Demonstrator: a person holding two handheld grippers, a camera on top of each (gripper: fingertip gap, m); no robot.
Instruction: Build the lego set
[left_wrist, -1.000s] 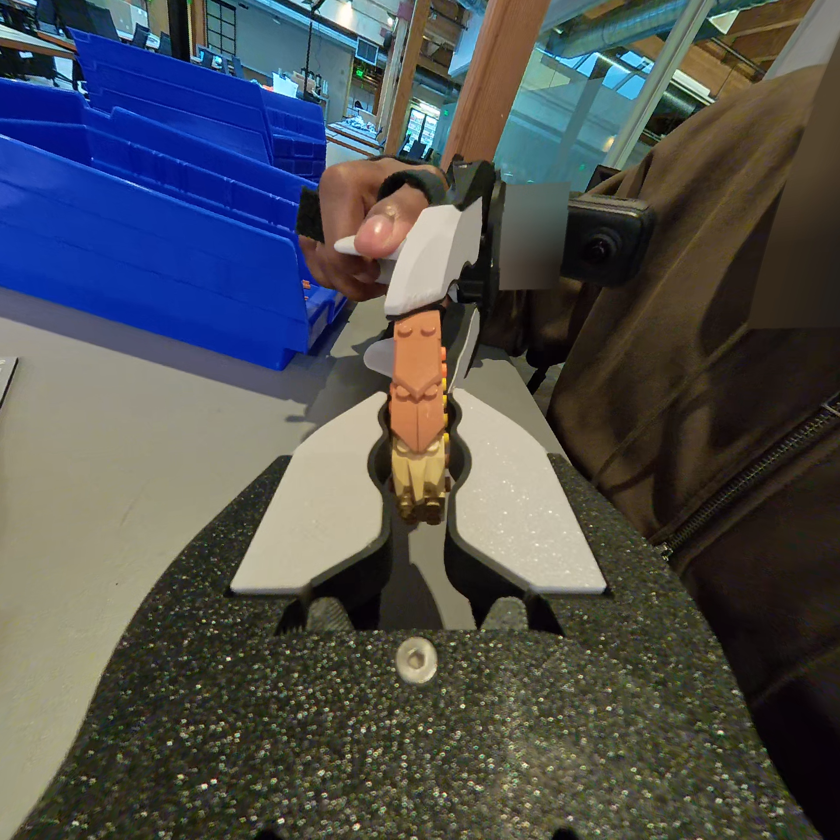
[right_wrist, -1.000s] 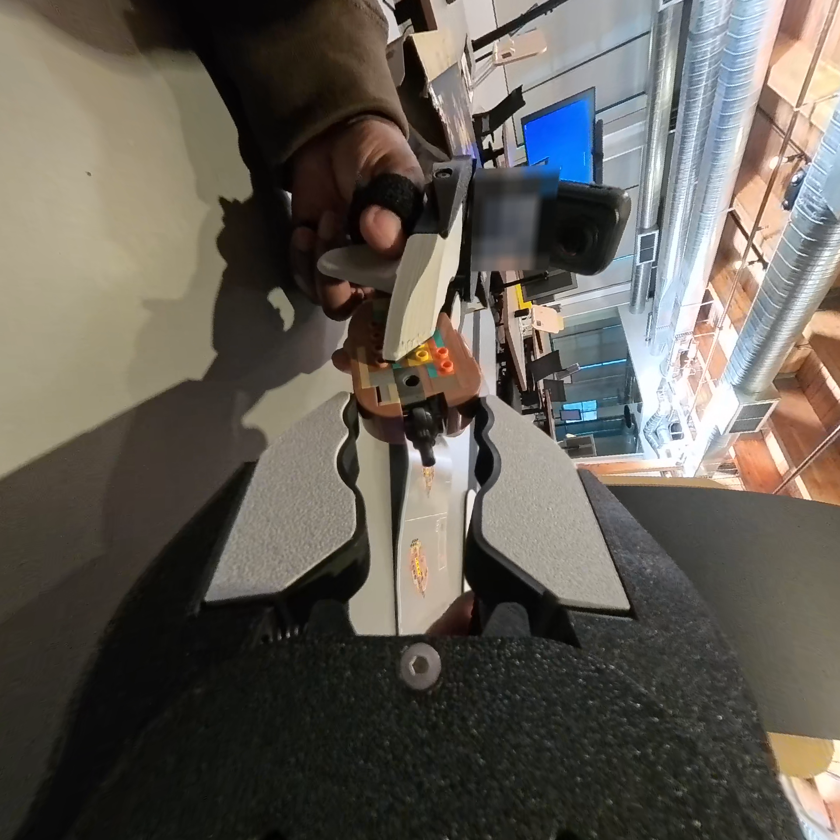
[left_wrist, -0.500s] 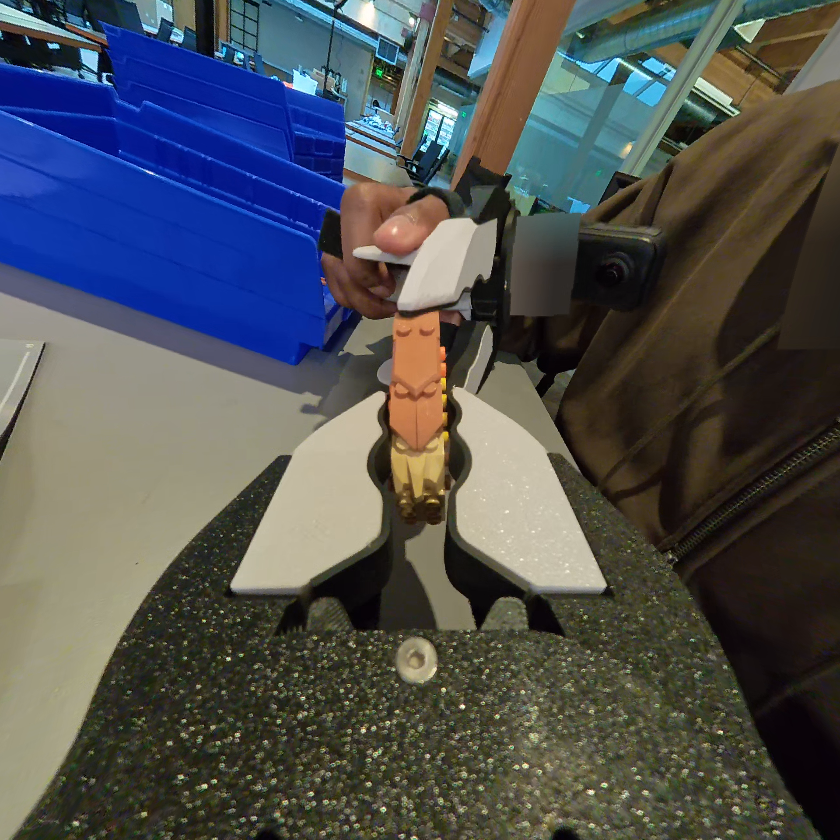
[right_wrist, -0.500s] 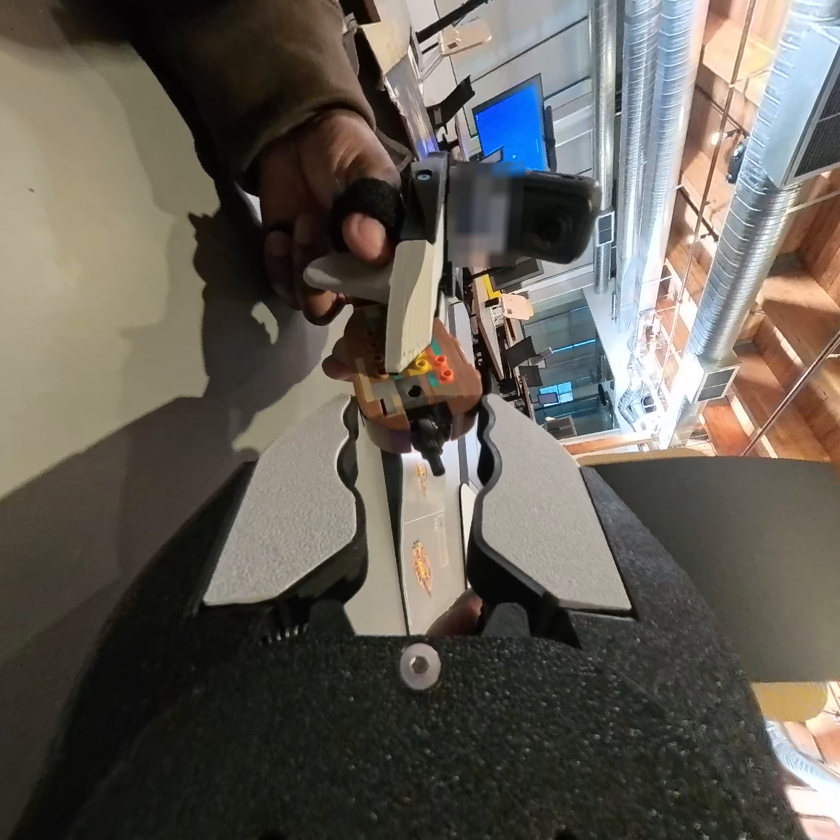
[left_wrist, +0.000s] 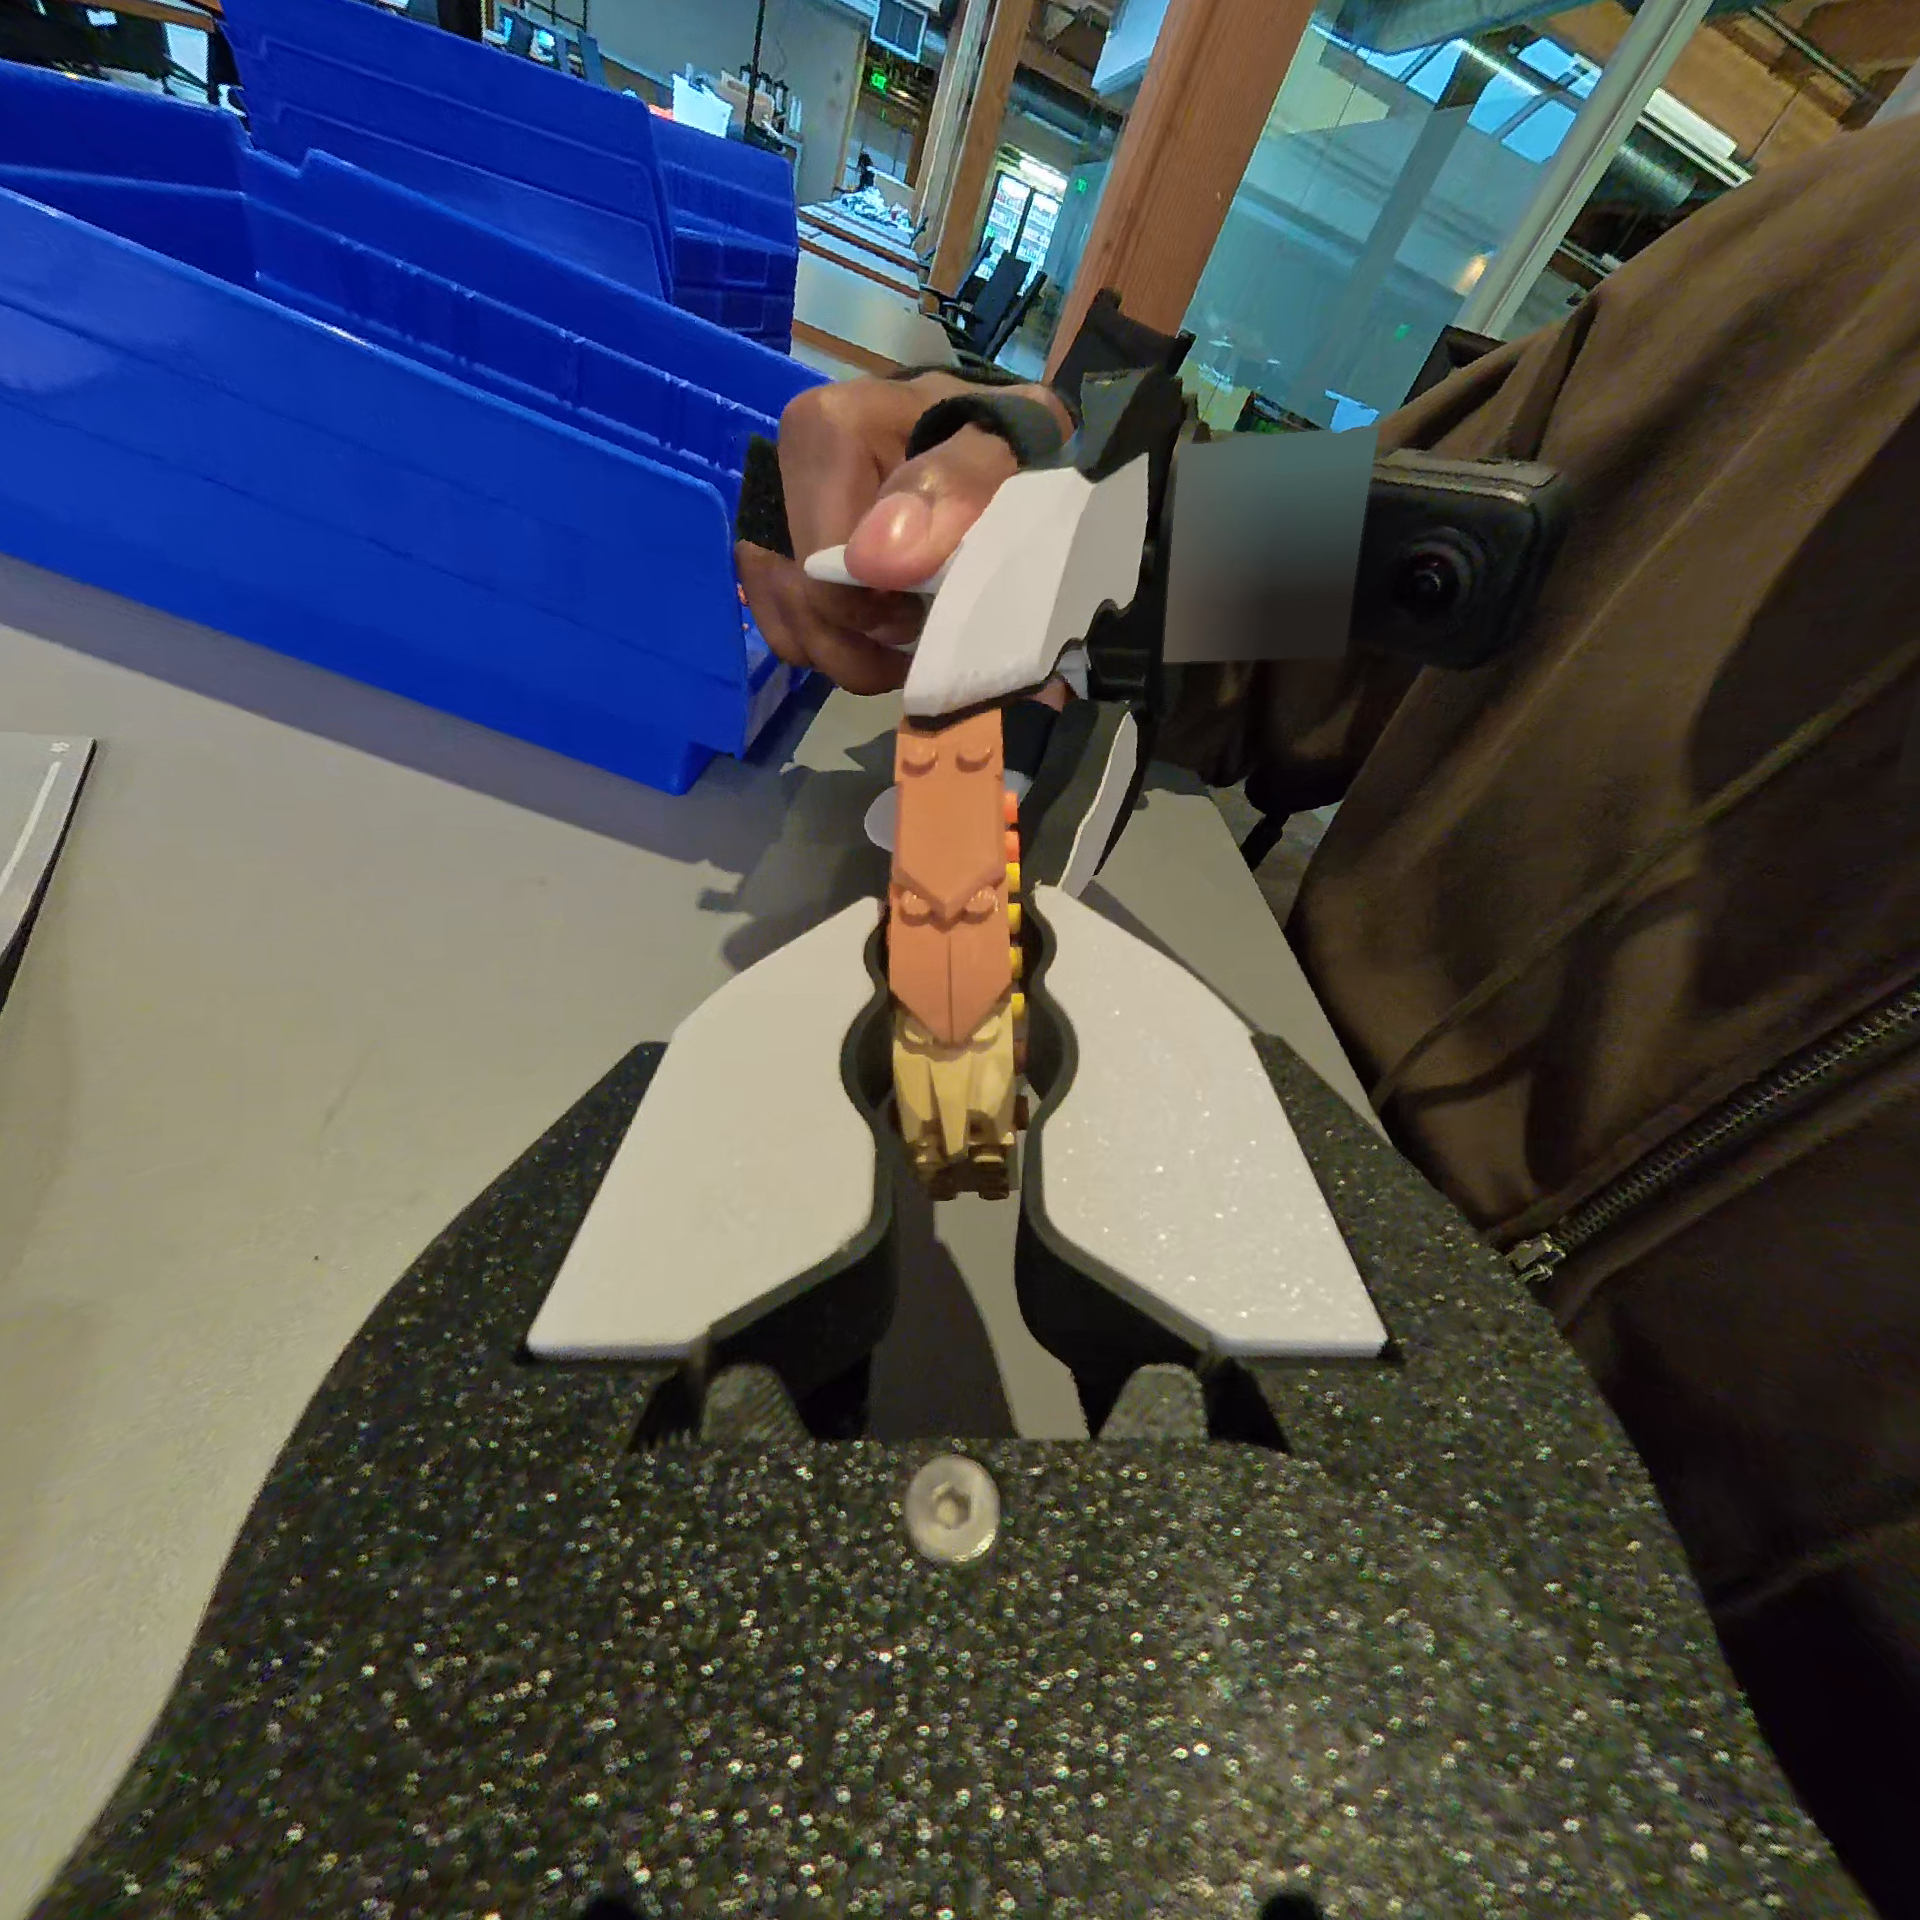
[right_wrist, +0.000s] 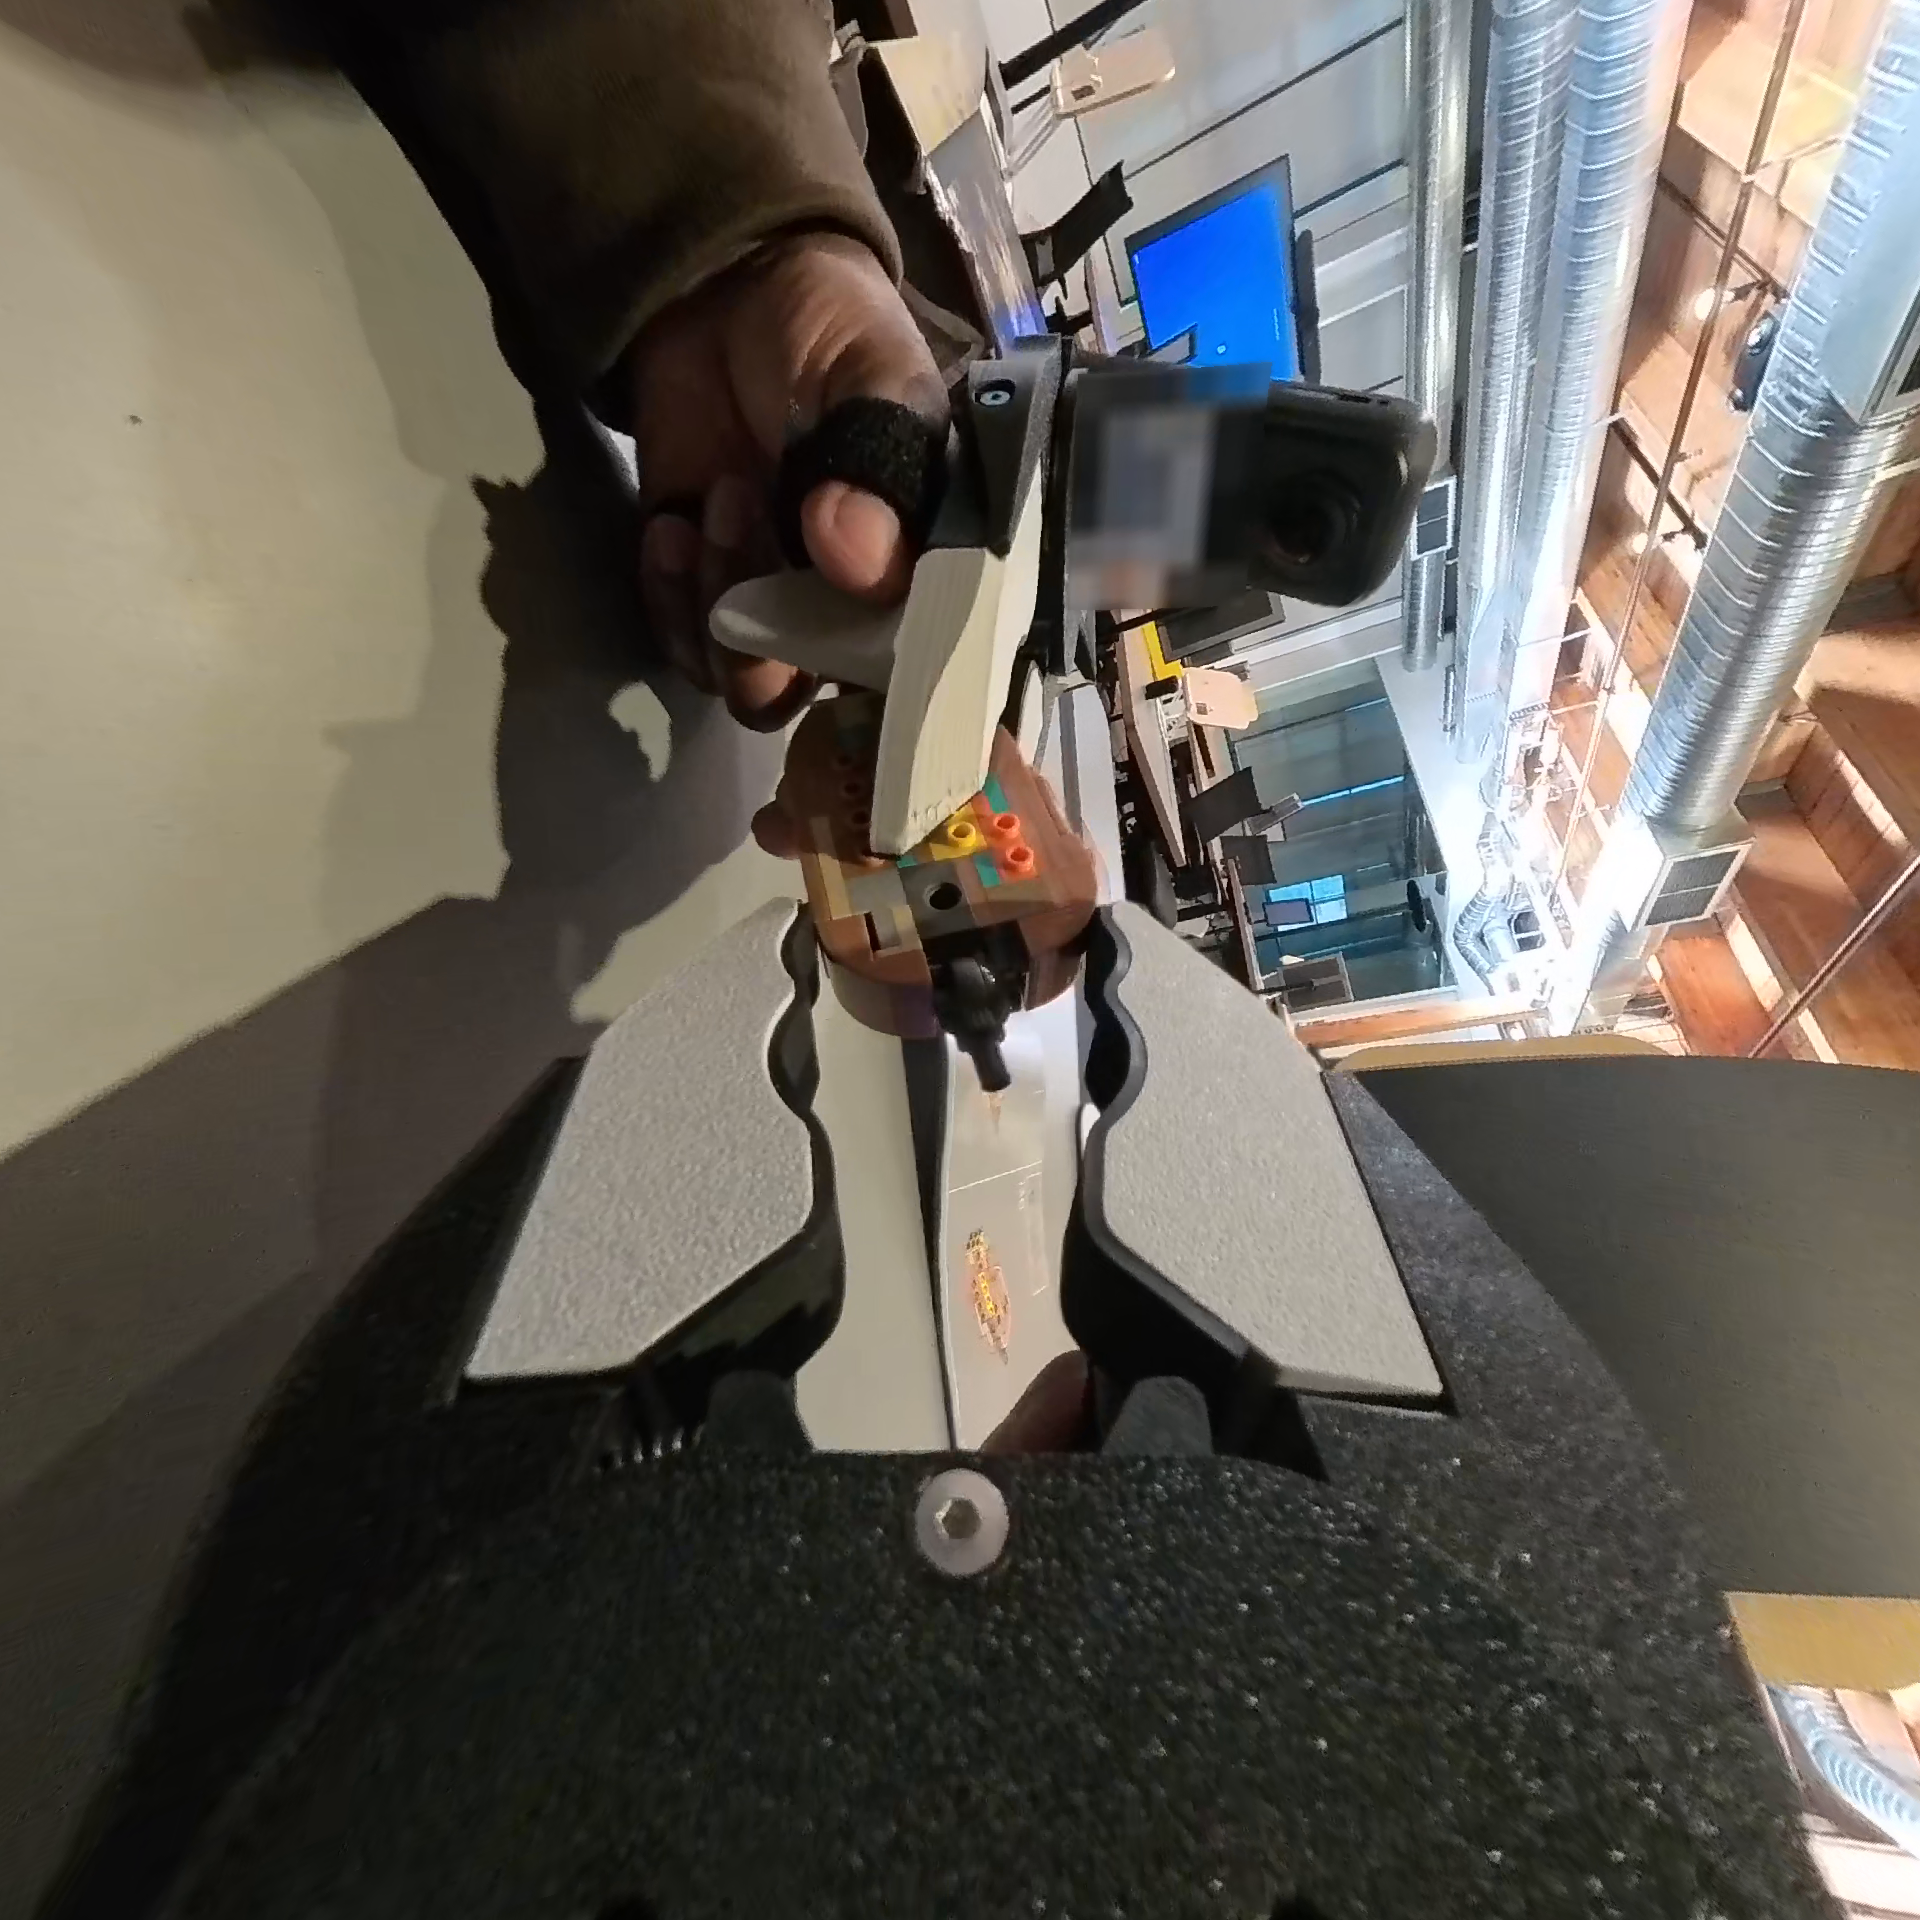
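Item: lego model (left_wrist: 951, 935), orange-brown plates over tan and dark brown bricks, held above the grey table (left_wrist: 312, 987). We log the left gripper (left_wrist: 954, 1023) pinching its near end edge-on, and the right gripper (right_wrist: 951, 940) clamped around its brown rounded end, a black pin protruding. Adjacent: blue bins (left_wrist: 364, 416), person's brown jacket (left_wrist: 1662, 831).

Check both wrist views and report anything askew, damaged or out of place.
Nothing stands out. The lego model is held in the air between the left gripper and the right gripper, with no loose or broken pieces visible. The blue bins stand in order on the grey table.
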